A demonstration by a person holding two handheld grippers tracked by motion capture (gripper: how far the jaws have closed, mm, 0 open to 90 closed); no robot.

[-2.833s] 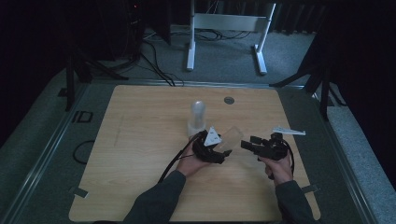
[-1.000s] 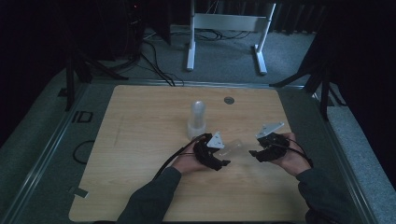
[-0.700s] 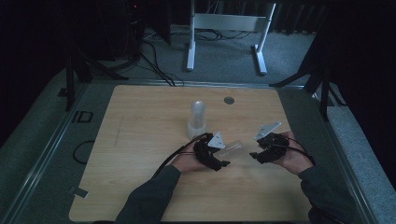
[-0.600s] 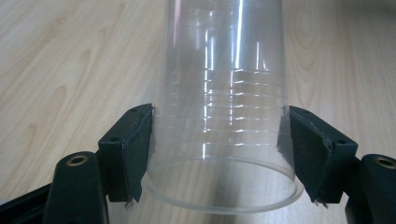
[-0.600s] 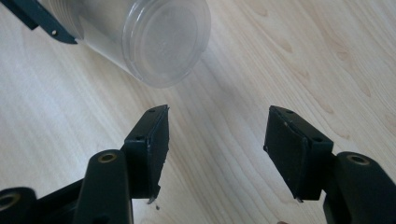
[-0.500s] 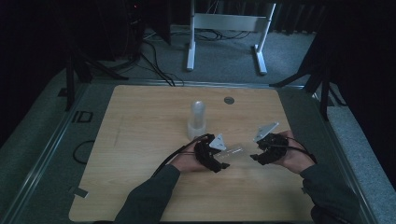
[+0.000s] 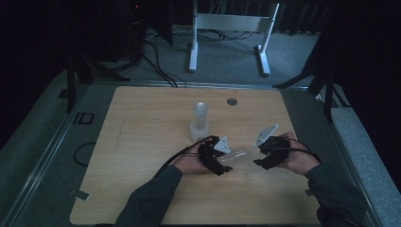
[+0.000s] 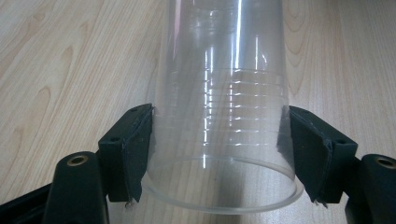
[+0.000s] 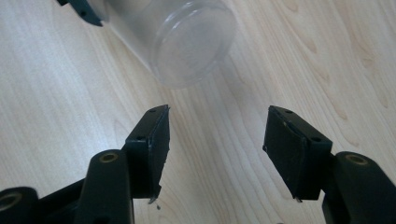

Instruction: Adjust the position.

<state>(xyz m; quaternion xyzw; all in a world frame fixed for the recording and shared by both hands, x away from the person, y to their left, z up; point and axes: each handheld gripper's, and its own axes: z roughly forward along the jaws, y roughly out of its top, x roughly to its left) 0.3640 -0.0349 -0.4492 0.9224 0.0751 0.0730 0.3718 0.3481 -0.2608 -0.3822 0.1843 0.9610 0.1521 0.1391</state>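
Near the table's front edge, left gripper (image 7: 226,163) pinches the clear cup (image 8: 224,116) sideways, right gripper (image 9: 217,149) spread empty, so squeezing harder might crumple that thin plastic.

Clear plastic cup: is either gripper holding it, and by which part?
The left gripper clamps the clear plastic cup across its sides near the open rim. The right gripper holds nothing; its jaws stand apart short of the cup's base.
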